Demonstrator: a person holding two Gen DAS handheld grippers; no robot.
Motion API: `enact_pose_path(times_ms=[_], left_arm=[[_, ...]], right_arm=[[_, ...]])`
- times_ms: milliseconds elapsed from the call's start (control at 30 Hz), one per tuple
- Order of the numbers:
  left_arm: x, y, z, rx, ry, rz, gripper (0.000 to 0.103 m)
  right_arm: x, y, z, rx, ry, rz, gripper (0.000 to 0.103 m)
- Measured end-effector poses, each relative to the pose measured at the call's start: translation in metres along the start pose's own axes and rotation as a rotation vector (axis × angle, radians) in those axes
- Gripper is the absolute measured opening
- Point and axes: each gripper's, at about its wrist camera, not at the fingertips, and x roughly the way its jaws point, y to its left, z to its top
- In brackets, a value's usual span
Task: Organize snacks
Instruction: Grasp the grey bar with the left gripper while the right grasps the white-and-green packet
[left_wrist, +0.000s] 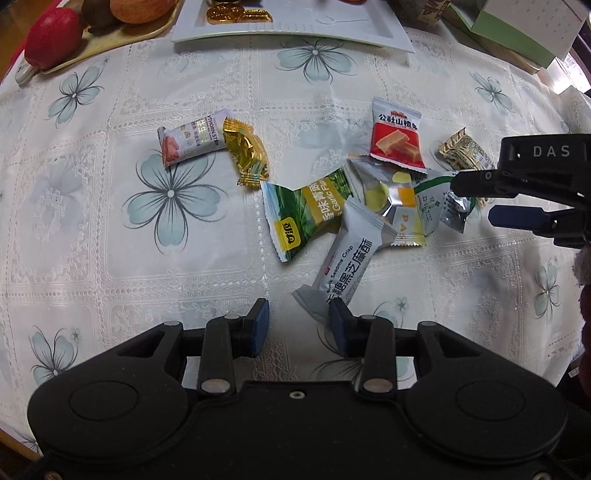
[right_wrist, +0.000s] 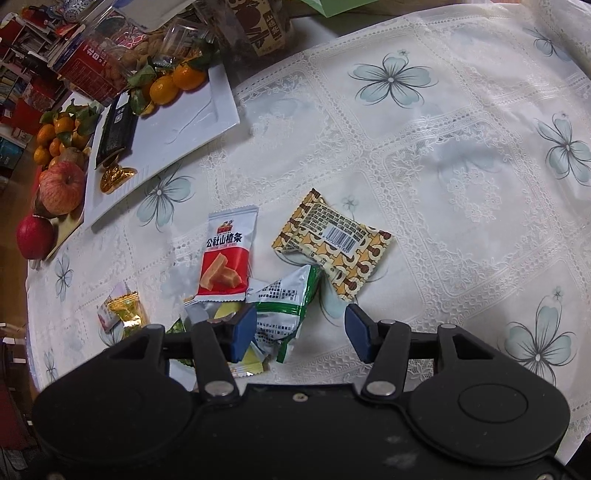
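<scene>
Several snack packets lie on the floral tablecloth. In the left wrist view a white sesame crisp packet (left_wrist: 345, 267) lies just ahead of my open left gripper (left_wrist: 298, 325), beside a green garlic pea bag (left_wrist: 306, 214), a red hawthorn packet (left_wrist: 397, 136), a gold candy (left_wrist: 245, 151) and a pink-white bar (left_wrist: 192, 138). My right gripper (right_wrist: 301, 330) is open over a green-white packet (right_wrist: 282, 308); it also shows at the right of the left wrist view (left_wrist: 471, 201). A brown patterned packet (right_wrist: 332, 243) and the red hawthorn packet (right_wrist: 225, 254) lie ahead.
A white rectangular tray (right_wrist: 177, 133) holds gold coins (right_wrist: 116, 177), a black packet (right_wrist: 116, 129) and tangerines (right_wrist: 173, 83). A fruit board with apples (right_wrist: 61, 186) lies at the left. Jars and boxes (right_wrist: 258, 22) stand behind. A green box (left_wrist: 517, 33) stands far right.
</scene>
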Motion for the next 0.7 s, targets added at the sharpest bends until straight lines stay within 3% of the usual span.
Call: enact_pose_path(times_ms=[133, 367, 433, 467, 533, 700], left_arm=[[0.003, 0.009, -0.004, -0.019, 0.001, 0.059, 0.041], [-0.013, 0.027, -0.006, -0.067, -0.050, -0.035, 0.041], [-0.018, 0.027, -0.005, -0.066, -0.072, -0.073, 0.041], [-0.020, 0.026, -0.004, -0.065, -0.080, -0.093, 0.041], [-0.022, 0.021, 0.000, -0.058, -0.096, -0.125, 0.041], [-0.021, 0.002, 0.000, -0.009, -0.124, -0.127, 0.041]], right_arm=[[0.003, 0.005, 0.000, -0.005, 0.013, 0.017, 0.057], [0.018, 0.017, -0.003, -0.027, 0.007, 0.002, 0.052], [0.022, 0.022, -0.004, -0.045, -0.006, -0.010, 0.047], [0.024, 0.024, -0.005, -0.055, -0.004, -0.005, 0.040], [0.025, 0.028, -0.007, -0.078, -0.009, -0.010, 0.040], [0.020, 0.025, -0.010, -0.094, -0.002, -0.012, 0.039]])
